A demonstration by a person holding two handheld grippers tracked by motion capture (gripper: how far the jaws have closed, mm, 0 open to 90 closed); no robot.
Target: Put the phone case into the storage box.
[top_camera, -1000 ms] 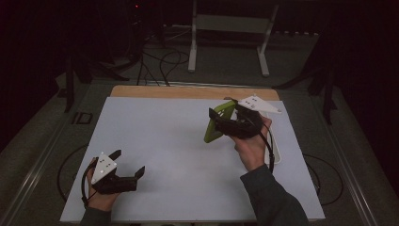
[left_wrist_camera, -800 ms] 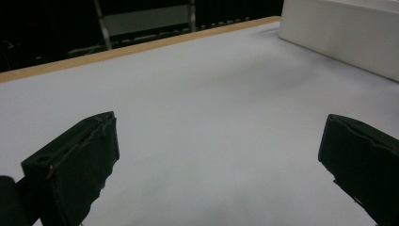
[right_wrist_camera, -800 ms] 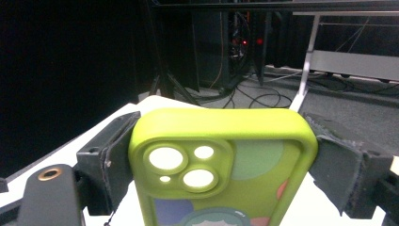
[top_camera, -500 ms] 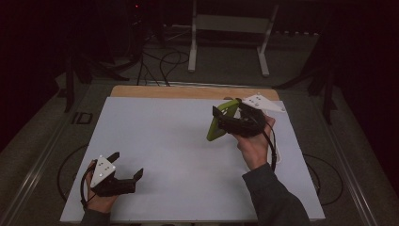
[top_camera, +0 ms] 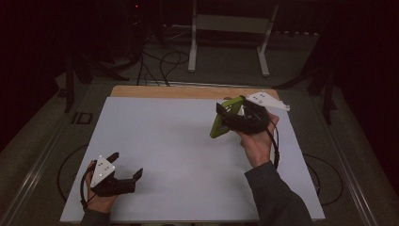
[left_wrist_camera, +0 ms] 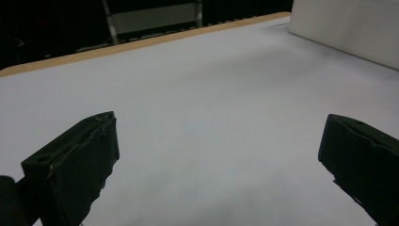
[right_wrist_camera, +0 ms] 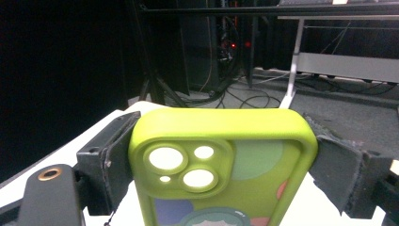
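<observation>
A lime-green phone case (top_camera: 221, 120) with round camera cutouts (right_wrist_camera: 221, 165) is clamped between the jaws of my right gripper (top_camera: 227, 117), which holds it tilted above the right part of the white table (top_camera: 179, 136). In the right gripper view the case spans the gap, with a black jaw pressed against each long side. My left gripper (top_camera: 126, 165) rests low at the table's front left, open, its two black jaws wide apart with bare white surface (left_wrist_camera: 211, 141) between them.
A wooden strip (top_camera: 188, 92) edges the far side of the table. Beyond it stand a white metal frame (top_camera: 226, 37) and loose cables (top_camera: 160, 61) on the dark floor. A white board (left_wrist_camera: 348, 28) lies at the upper right of the left gripper view.
My right gripper has carried the case slightly toward the right and nearer. The left gripper has shifted a little forward and left at the front edge.
</observation>
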